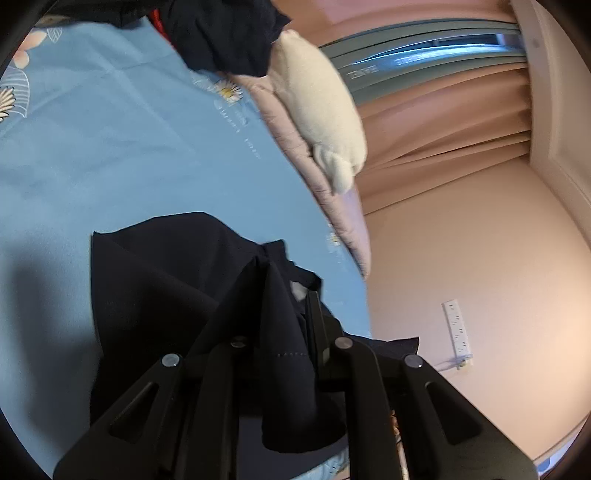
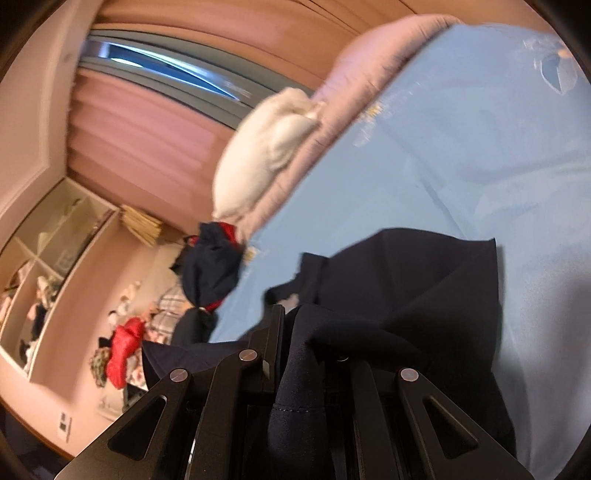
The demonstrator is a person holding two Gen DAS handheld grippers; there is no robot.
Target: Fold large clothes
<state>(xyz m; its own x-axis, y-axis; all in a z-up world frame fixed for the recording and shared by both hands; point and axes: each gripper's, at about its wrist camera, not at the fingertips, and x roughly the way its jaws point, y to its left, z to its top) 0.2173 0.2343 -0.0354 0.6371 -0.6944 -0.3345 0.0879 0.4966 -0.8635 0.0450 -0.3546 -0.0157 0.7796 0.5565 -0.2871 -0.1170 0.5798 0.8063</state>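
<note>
A large dark navy garment (image 1: 159,280) lies partly on the light blue bed sheet (image 1: 110,147). My left gripper (image 1: 288,306) is shut on a bunched edge of it, and the cloth drapes over the fingers. In the right wrist view the same navy garment (image 2: 406,288) spreads over the sheet (image 2: 461,147). My right gripper (image 2: 295,321) is shut on another bunched edge, lifted off the bed. Cloth hides most of the fingertips in both views.
A cream plush toy (image 1: 325,107) lies on a pink quilt (image 1: 295,140) at the bed's far edge. Another dark garment pile with red (image 1: 221,33) sits at the bed's corner. Pink curtains, a wall power strip (image 1: 458,332), shelves (image 2: 48,258) and a clothes heap (image 2: 125,343) stand beyond the bed.
</note>
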